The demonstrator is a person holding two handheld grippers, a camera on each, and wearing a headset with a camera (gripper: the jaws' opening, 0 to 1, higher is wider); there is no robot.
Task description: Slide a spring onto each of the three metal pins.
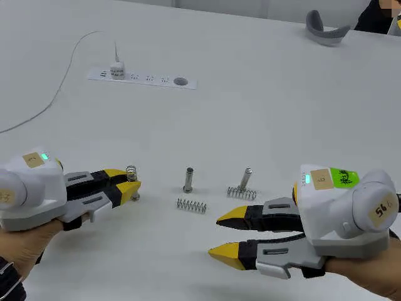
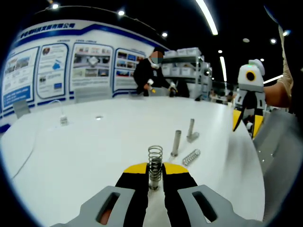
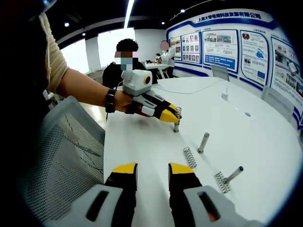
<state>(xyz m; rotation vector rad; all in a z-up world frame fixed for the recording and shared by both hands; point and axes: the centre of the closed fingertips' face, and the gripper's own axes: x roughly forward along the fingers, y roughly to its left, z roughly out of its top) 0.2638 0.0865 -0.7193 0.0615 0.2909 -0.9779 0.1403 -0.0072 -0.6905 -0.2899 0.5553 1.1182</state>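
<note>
Three metal pins stand on the white table (image 1: 263,106). The left pin carries a spring (image 1: 131,174), and my left gripper (image 1: 134,186) is shut around that spring (image 2: 155,153) low on the pin. The middle pin (image 1: 188,179) is bare, with a loose spring (image 1: 191,205) lying in front of it. The right pin (image 1: 246,178) leans, and a second spring (image 1: 242,193) lies at its foot. My right gripper (image 1: 227,235) hovers open and holds nothing, near the table's front right. In its own view the right gripper (image 3: 152,169) points toward the loose spring (image 3: 189,157).
A white power strip (image 1: 141,79) with a plug and cable lies at the back left. A grey curved object (image 1: 326,31) rests at the far right. A mesh chair (image 3: 66,156) stands beside the table, and people stand in the background.
</note>
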